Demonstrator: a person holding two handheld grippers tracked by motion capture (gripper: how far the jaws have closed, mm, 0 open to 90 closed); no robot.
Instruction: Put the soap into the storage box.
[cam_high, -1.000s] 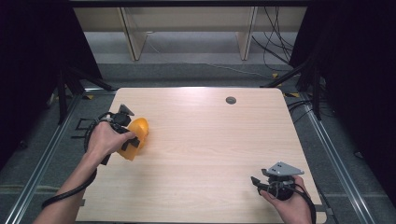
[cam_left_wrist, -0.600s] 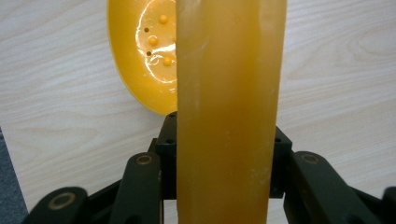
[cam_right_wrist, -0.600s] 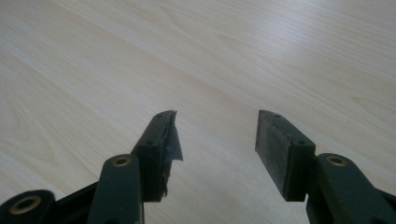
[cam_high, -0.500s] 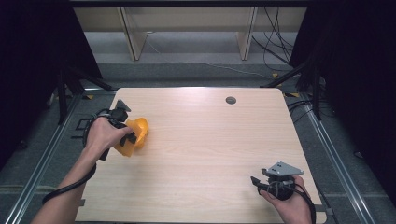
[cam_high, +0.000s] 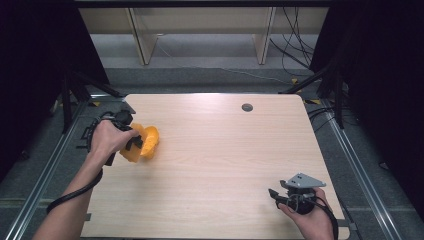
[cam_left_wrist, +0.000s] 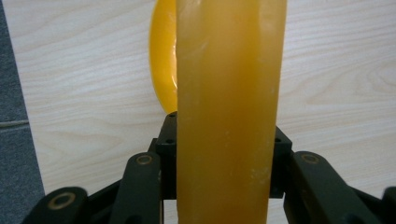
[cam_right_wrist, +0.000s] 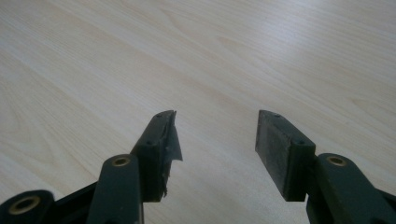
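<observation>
No lettering, label, brand mark, number or sign is legible anywhere across the wooden table (cam_high: 215, 150) or on the gear upon it

The orange scoop (cam_left_wrist: 229, 116) looks like glossy, smooth plastic; the surface (cam_high: 225, 150) is pale matt wood grain.

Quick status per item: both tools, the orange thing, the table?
Left tool: shut on the orange piece.
Orange piece: clamped between the jaws, held at the table's left edge.
Right tool: open, nothing between the jaws.
Table: bare wood, grommet near the far edge.
</observation>
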